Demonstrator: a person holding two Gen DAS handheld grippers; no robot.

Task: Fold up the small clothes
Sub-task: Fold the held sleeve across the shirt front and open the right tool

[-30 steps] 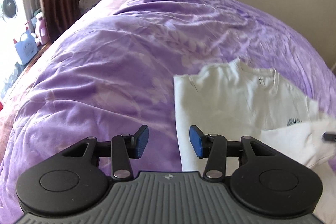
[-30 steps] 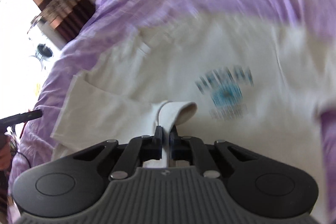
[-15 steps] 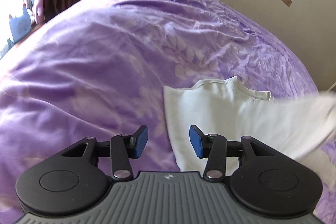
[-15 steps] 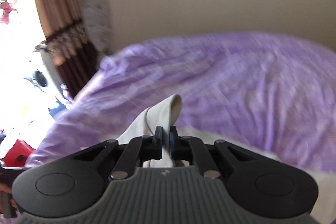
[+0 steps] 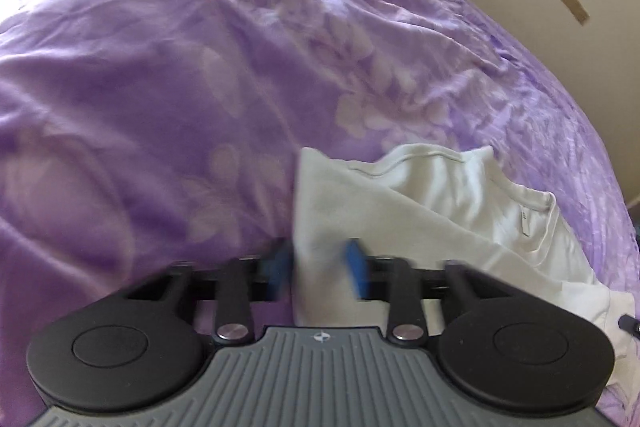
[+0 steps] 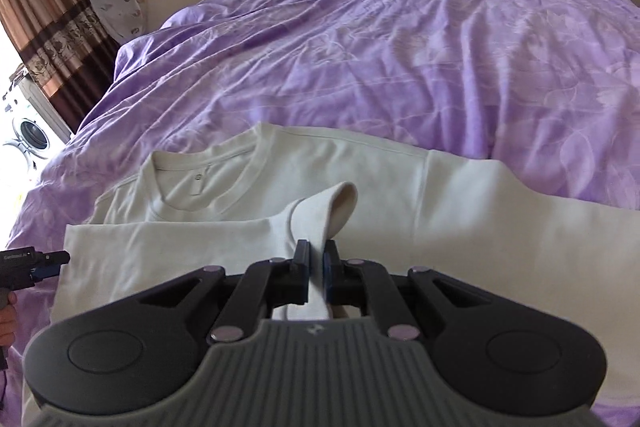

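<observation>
A rumpled purple floral bedspread (image 6: pixel 400 59) covers the bed, with a beige wall behind it, a brown patterned curtain (image 6: pixel 52 19) at the left and a washing machine (image 6: pixel 30 135) beyond the bed's edge.

A cream T-shirt (image 6: pixel 460 211) lies spread on the near part of the bedspread, collar (image 6: pixel 208 179) toward the far left in the right wrist view, its body running across the frame so that its long axis lies crosswise to both grippers.

The right gripper (image 6: pixel 316 275) has its blue pads together, clamped on a fold of the shirt's cloth that stands up in a loop just past the fingertips. It points down at the shirt from above.

The left gripper (image 5: pixel 320 269) sits at the shirt's left edge, and its jaws are closing with that edge between the blue pads (image 5: pixel 358 267). The pads are blurred and a visible gap remains, so the cloth does not look pinched yet. In the right wrist view this gripper's tip (image 6: pixel 48 263) shows just beside the folded edge, with a hand (image 6: pixel 6 319) behind it.

The next move likely hinges on this. Each hand has its own side of the shirt, left edge for the left, middle fold for the right. Both tilt steeply down toward the bed.
</observation>
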